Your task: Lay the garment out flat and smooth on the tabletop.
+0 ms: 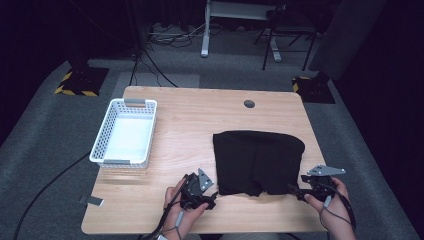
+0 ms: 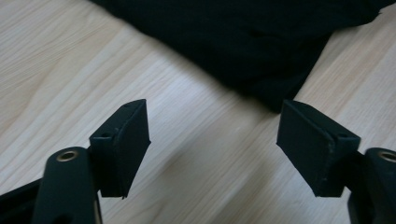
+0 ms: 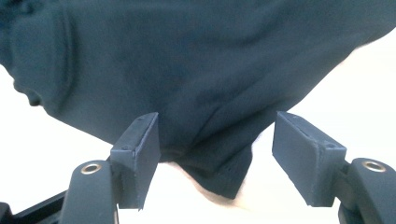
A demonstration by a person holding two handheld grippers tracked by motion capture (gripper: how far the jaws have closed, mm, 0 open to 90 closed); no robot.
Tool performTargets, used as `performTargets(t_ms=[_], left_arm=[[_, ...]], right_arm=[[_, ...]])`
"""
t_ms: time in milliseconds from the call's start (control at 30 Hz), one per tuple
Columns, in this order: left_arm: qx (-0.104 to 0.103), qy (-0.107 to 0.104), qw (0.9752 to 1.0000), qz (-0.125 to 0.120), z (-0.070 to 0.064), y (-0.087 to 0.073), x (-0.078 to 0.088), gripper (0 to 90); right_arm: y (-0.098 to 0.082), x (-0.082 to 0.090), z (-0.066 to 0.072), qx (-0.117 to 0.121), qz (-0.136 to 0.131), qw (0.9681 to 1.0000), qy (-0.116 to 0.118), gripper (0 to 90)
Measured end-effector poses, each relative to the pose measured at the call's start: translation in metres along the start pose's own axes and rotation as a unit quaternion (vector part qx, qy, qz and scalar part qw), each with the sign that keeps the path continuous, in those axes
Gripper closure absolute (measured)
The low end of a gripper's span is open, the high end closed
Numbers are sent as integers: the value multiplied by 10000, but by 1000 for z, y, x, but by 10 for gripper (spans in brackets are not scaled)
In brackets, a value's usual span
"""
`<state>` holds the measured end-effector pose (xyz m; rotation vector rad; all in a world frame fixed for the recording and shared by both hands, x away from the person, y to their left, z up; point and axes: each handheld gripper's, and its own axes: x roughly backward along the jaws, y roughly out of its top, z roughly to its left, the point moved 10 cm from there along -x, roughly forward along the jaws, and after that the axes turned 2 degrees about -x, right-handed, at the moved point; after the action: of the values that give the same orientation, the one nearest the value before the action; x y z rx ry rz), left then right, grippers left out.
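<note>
The black garment [image 1: 258,162] lies folded flat on the right half of the desk [image 1: 190,120], its near hem close to the near edge and its longer sides running roughly parallel to that edge.

The right claw [image 1: 296,190] sits at the garment's near right corner. In the right gripper view that corner [image 3: 219,179] lies between the parted jaws, unclamped; the claw is released.

The left claw [image 1: 212,196] sits just off the near left corner. In the left gripper view the cloth [image 2: 261,56] lies ahead of the jaws, slightly toward one side, with bare wood between them; the claw is released. The right claw is judged nearer to a grip.

A white basket [image 1: 125,132] stands at the left edge. Surface: pale wood. Room: dark, grey carpet [image 1: 50,130].
</note>
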<state>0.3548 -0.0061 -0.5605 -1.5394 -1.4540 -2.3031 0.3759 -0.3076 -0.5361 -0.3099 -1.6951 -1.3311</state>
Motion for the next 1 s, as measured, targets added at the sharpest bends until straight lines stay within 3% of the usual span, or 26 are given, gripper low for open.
performTargets(t_ms=[167, 300, 400, 567, 600, 667, 800, 900, 1000], left_arm=[[84, -79, 9998, -185, -10, 16, -9, 274], [60, -72, 9999, -45, -15, 22, -18, 286], [51, 56, 10000, 15, -15, 22, -26, 305], [24, -2, 10000, -28, -21, 22, -30, 667], [18, 101, 9999, -52, -20, 22, -30, 706], [27, 97, 9999, -109, -20, 22, -31, 791], [39, 146, 9997, -166, -18, 21, -28, 826], [75, 185, 9994, -270, -15, 20, -19, 831], [87, 272, 9990, -333, -11, 16, -5, 833]], right_arm=[[-9, -8, -2, -58, 112, 9999, 43, 324], [-12, -13, -5, -93, 180, 9998, 77, 321], [-15, -18, -5, -106, 238, 9996, 124, 324], [-19, -25, -2, -102, 311, 9992, 226, 358], [-19, -25, -1, -101, 290, 9992, 243, 378], [-19, -23, 0, -35, 306, 9990, 312, 489], [-18, -21, 1, 136, 314, 9988, 354, 748], [-16, -17, 1, 174, 243, 9992, 247, 830], [-15, -8, -1, 141, 195, 9995, 202, 844]])
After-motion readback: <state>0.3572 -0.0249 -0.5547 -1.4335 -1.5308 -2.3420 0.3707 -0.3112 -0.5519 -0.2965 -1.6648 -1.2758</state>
